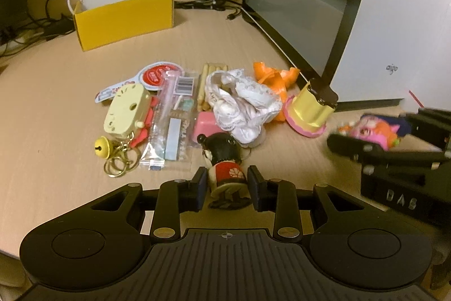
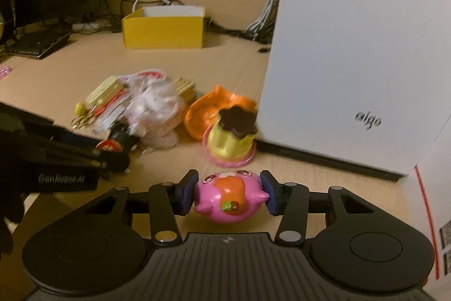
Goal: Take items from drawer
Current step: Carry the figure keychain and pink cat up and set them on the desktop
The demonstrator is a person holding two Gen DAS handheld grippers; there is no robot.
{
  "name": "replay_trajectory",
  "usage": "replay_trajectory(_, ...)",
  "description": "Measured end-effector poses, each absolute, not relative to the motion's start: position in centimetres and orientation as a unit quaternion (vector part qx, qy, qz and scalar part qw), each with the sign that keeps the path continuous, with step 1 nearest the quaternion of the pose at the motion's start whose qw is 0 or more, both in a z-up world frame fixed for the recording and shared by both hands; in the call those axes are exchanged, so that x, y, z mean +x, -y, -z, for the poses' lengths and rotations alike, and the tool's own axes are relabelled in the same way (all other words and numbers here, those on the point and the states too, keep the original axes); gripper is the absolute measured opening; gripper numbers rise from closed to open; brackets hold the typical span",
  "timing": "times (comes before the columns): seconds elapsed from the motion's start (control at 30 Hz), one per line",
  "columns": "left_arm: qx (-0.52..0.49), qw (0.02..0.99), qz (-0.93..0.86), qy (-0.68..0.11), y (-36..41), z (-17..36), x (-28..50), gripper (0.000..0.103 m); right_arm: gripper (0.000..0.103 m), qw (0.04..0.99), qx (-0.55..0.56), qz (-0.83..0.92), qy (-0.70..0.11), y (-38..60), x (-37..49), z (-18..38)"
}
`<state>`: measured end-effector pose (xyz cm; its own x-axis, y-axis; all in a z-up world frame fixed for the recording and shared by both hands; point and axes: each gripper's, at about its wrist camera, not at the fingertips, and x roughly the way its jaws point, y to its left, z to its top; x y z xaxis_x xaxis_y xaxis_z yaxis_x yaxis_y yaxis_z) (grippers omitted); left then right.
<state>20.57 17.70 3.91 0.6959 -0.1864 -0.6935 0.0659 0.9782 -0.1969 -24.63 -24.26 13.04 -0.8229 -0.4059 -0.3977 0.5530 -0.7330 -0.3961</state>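
Left wrist view: nearest the camera, the left claw (image 1: 227, 182) has its two pads closed against the sides of a small doll figure (image 1: 225, 168) with a black head and a red body bearing a white flower mark; the figure stands tilted, just in front of the pile on the tabletop (image 1: 56, 109). Beyond it lie a cream-coloured box keychain (image 1: 126, 110) with a yellow bell (image 1: 101, 150), clear plastic packets (image 1: 172, 126), a crumpled white cloth (image 1: 242, 106), an orange piece (image 1: 274, 78) and a yellow-and-pink pudding toy (image 1: 311, 110). Far left stands an open yellow box (image 1: 124, 19); far right, a white case (image 1: 394, 19).

Right wrist view: the right claw (image 2: 228, 195) is closed on a pink round toy (image 2: 229, 196) with orange patches, gripped at both sides, near the white case and held to the right of the pile. Whether either toy touches the tabletop cannot be told.
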Motion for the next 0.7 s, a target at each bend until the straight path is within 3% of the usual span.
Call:
replay_trajectory(0.27,-0.076,0.917,0.063,-0.386,-17.1,-4.1,21.1,0.035,0.049,0.272,0.152,0.916,-0.255,24.0,-26.9,-13.1)
replay_trajectory(0.43,-0.076,0.915,0.067,-0.39,-17.3,-4.3,20.7,0.035,0.06,0.272,0.166,0.908,-0.272,23.3,-26.9,-12.2)
replay_trajectory(0.7,-0.086,0.913,0.075,-0.391,-17.5,-4.2,20.3,0.035,0.06,0.261,0.18,0.911,-0.264,20.2,-24.8,-11.4)
